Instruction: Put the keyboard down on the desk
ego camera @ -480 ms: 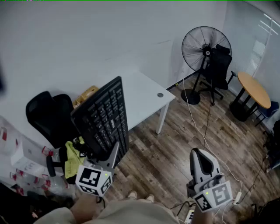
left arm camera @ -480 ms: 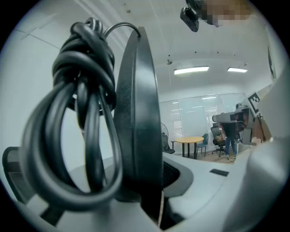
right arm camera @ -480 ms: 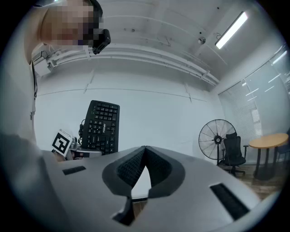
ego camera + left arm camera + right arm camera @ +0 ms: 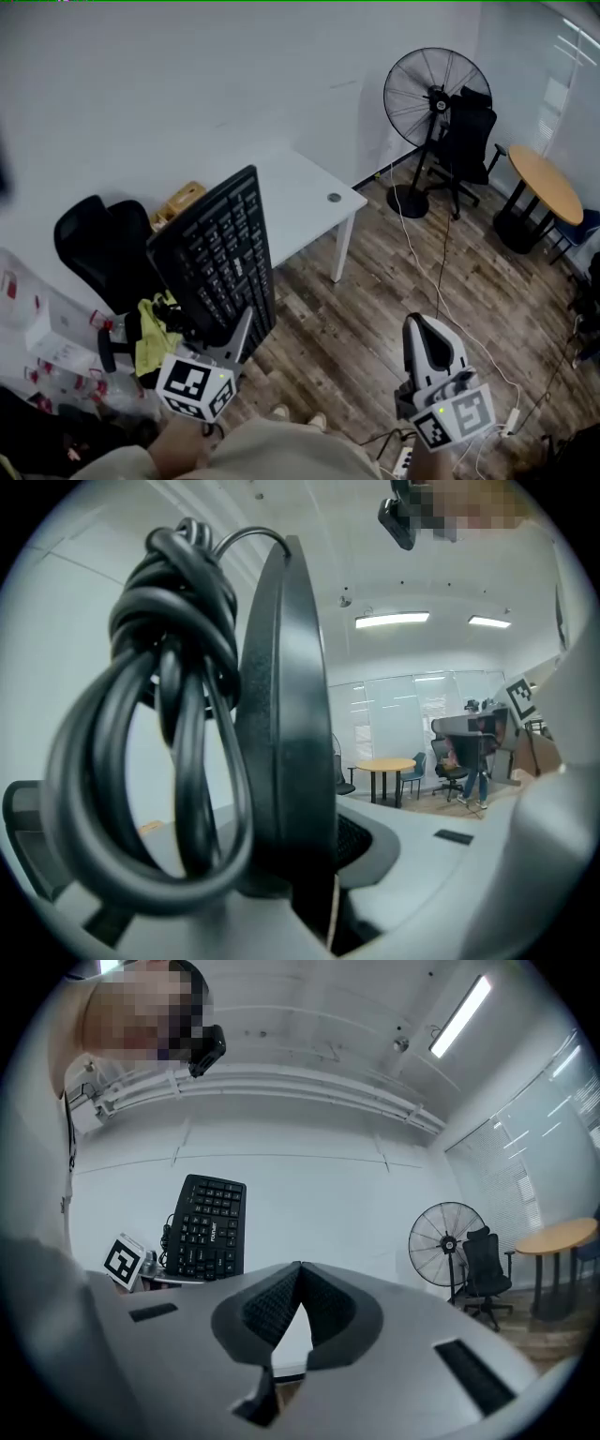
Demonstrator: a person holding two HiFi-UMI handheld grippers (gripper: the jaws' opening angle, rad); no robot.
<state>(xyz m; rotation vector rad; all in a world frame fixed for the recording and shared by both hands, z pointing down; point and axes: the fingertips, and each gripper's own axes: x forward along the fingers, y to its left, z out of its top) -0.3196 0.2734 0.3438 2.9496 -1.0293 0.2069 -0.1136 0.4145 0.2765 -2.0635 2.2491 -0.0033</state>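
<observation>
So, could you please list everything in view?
keyboard: one, black, held upright, lower left.
keyboard cable: one, black, coiled beside it.
desk: one, white, against the wall.
office chair: one, black, left of the desk.
second chair: one, black, beside the fan.
fan: one, black, right of the desk.
round table: one, wooden, far right.
cloth: one, yellow-green, by the office chair.
left gripper: one, grey, shut on the keyboard.
right gripper: one, grey, shut.

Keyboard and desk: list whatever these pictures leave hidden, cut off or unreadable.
- Head view: the lower edge of the keyboard is hidden behind the left gripper.
- Head view: the left part of the desk is covered by the keyboard.
- Left gripper view: the keyboard shows edge-on only, keys unseen; its coiled cable blocks the left side.
- Right gripper view: the key legends are too small to read.
</observation>
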